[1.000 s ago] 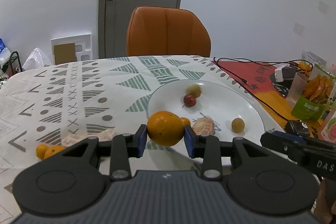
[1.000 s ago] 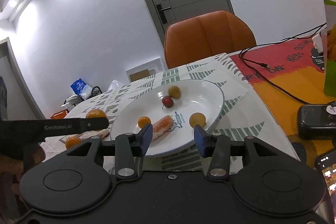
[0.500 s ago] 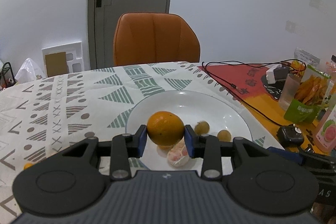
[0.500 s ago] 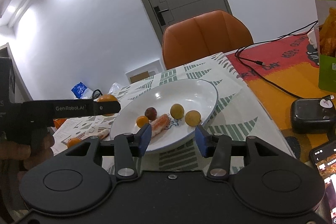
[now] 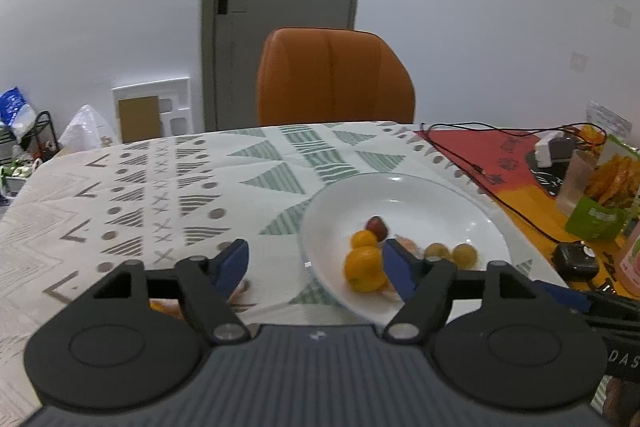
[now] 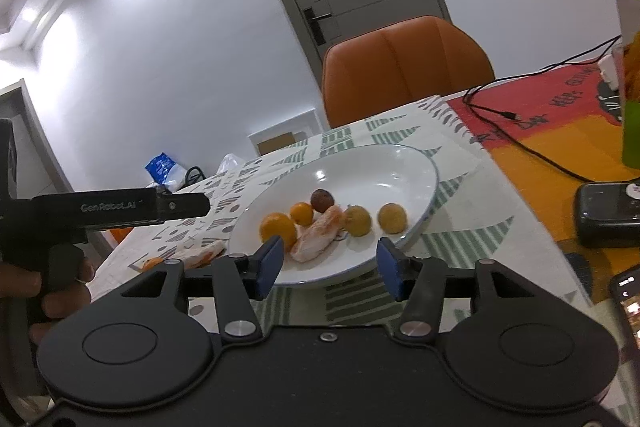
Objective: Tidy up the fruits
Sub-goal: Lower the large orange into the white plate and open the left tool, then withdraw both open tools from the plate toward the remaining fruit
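oranges left of the plate (image 5: 404, 183) on the bench remain (both jaws gape, empty); steer left gripper (image 5: 316, 265) low, centring one.

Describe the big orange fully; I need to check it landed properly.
The big orange is round, bright orange, with a smooth, slightly glossy peel, a little blurred in the left wrist view. It lies inside the white plate, on its near left side, free of both grippers. A smaller orange sits just behind it and the peeled segment lies beside it; whether they touch is unclear. The left gripper is open above the plate's near edge.
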Tool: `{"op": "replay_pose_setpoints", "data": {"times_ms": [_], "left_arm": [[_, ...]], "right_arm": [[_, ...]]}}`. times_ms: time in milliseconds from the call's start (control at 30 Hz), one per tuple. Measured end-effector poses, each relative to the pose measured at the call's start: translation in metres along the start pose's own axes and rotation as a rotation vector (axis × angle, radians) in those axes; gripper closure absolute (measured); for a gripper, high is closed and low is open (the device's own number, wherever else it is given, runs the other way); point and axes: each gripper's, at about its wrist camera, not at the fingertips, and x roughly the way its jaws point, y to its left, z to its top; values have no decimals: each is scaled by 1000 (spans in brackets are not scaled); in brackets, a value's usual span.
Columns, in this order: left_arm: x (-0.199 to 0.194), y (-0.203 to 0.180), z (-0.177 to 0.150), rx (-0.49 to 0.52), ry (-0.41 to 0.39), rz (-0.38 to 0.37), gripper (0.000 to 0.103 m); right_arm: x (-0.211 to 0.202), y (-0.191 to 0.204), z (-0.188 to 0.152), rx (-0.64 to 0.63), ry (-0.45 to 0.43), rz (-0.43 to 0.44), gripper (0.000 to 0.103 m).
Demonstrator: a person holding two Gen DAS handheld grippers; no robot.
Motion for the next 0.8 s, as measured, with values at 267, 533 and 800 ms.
{"op": "replay_pose_setpoints", "data": {"times_ms": [267,533,800], "left_arm": [[-17,31,-6,-36,-2,60,23],[-39,56,-12,-62,-21,107,18],[-57,80,-17,-97,-37,141,17]], "right_arm": [[5,23,0,-37,11,29,45],[8,50,-3,-74,21,69,38],[9,74,-4,-113,21,92,21]]}}
